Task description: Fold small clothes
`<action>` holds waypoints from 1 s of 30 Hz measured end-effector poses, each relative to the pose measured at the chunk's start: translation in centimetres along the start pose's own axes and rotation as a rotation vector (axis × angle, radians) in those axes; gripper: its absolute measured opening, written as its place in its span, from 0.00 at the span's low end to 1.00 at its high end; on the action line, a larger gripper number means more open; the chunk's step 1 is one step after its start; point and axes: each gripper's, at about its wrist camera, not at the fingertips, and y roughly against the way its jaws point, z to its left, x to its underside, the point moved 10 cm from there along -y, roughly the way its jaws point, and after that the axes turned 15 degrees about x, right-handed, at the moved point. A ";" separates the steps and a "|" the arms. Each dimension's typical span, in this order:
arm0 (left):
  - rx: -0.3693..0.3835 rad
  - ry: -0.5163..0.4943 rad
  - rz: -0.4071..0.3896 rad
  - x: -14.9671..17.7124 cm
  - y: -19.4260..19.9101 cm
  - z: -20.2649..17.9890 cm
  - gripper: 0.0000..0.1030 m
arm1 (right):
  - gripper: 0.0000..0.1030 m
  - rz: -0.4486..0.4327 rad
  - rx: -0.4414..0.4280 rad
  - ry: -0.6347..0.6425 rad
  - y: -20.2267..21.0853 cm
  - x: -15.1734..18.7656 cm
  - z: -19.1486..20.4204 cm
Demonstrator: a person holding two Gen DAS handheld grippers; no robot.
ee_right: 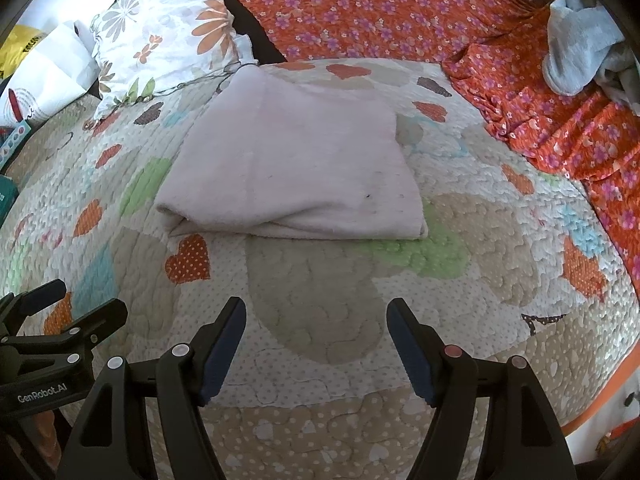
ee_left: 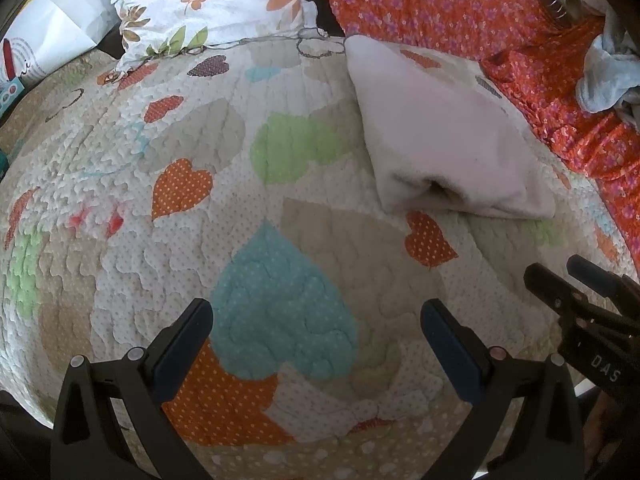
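Item: pale pink cloth (ee_right: 292, 168), folded into a rough rectangle, lying on the heart-patterned quilt (ee_right: 312, 320) of a bed, ahead of both tools.

Handling: soft, light, limp; layers likely to slide apart if lifted by one corner. Best taken at the thick near fold, one grip toward each end.

Left hand-held gripper (ee_left: 316, 344): jaws spread wide, empty, above the quilt, cloth to its right.

Right hand-held gripper (ee_right: 316, 340): jaws apart, empty, facing the near fold.

Also: floral pillow (ee_right: 160, 40), orange flowered fabric (ee_right: 400, 8), grey garment (ee_right: 576, 56), possibly a sock.
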 end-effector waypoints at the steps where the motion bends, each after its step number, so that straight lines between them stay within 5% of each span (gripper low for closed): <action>1: 0.000 0.001 0.000 0.0 0.0 0.0 1.00 | 0.75 0.001 0.000 -0.001 0.0 0.0 0.0; 30: 0.011 0.016 0.019 0.4 -0.5 0.3 1.00 | 0.76 -0.034 0.005 -0.010 0.6 -0.5 -0.3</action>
